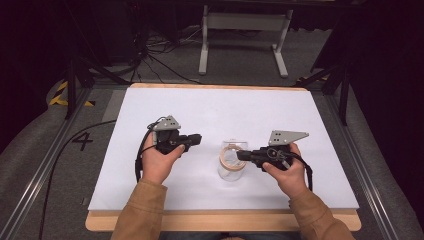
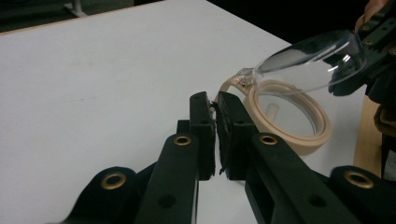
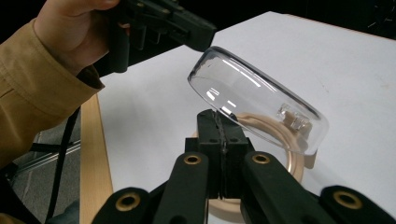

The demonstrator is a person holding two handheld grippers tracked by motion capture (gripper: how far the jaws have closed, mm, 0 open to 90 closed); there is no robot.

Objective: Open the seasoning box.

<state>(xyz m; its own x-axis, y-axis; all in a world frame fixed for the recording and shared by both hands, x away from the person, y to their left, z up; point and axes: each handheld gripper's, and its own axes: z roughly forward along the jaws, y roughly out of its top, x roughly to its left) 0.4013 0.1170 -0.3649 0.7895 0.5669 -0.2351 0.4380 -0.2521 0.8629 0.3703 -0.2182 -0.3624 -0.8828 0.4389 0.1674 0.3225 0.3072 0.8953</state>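
Item, left: left tool (image 1: 196,139), held in the person's left hand (image 1: 159,161) above the white bench (image 1: 210,107), a grey three-cornered plate (image 1: 168,123) on top and a black cable (image 1: 138,160) looping at the wrist. In the left gripper view its two black jaws are pressed together with nothing between them, their tips just beside the tab of the beige ring (image 2: 299,135). Tan sleeve (image 1: 140,212) on the forearm.

Item, centre: beige ring (image 1: 231,155), a round collar with a small tab on one side, lying on the bench between the two tools. Above it a clear domed lid (image 1: 234,148), tilted, one edge raised and the opposite edge low over the ring; a small clear knob (image 3: 292,119) shows on its crown in the right gripper view. Whether the low edge touches the ring cannot be told.

Item, right: right tool (image 1: 240,155), held in the right hand (image 1: 287,172), grey plate on top. In the right gripper view its jaws are pinching the near rim of the clear domed lid (image 3: 252,100), holding it at a slant over the ring.
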